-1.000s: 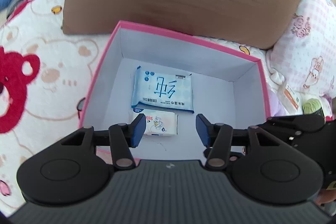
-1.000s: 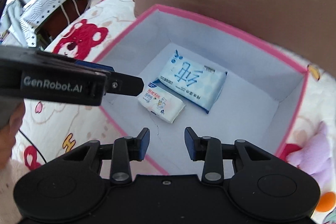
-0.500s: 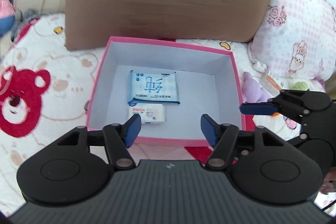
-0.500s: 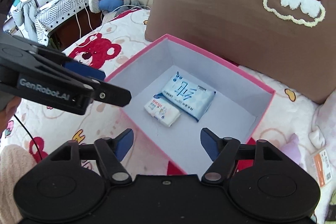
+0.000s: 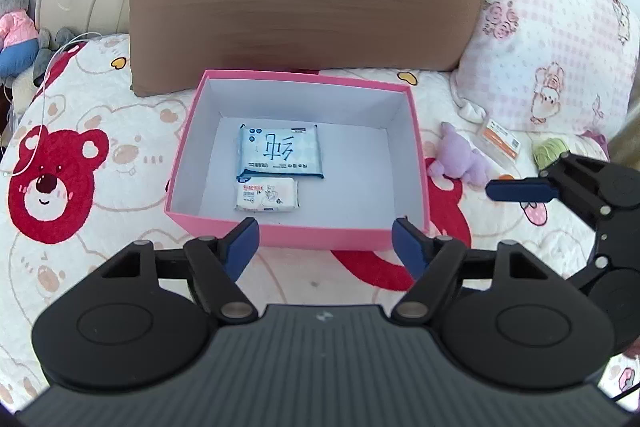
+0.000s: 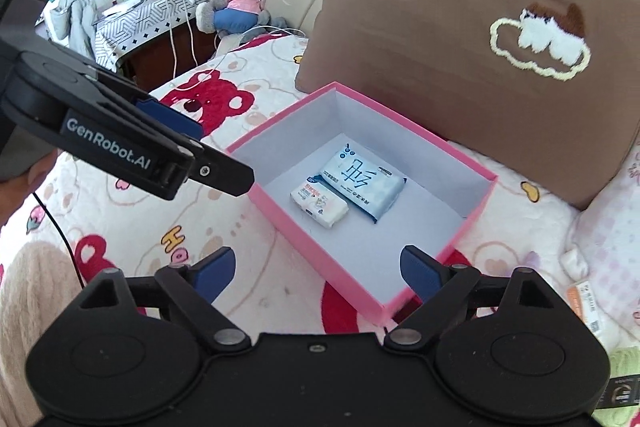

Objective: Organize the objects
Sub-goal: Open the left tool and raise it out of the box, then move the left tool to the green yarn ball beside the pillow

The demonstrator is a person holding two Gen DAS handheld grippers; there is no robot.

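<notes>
Both empty: left gripper (image 5: 326, 241), right gripper (image 6: 316, 273), fingers spread wide. Pink box (image 5: 280, 229) mid-bed, two wipe packs inside. Probably next: purple plush (image 5: 460, 159) beside box's right wall. Approach from above, clamp body, avoid rim.

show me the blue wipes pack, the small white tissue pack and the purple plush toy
blue wipes pack (image 5: 280, 154), left wrist view, on the middle of its printed top face
small white tissue pack (image 5: 267, 195), left wrist view, on its top face
purple plush toy (image 5: 460, 157), left wrist view, on its body
</notes>
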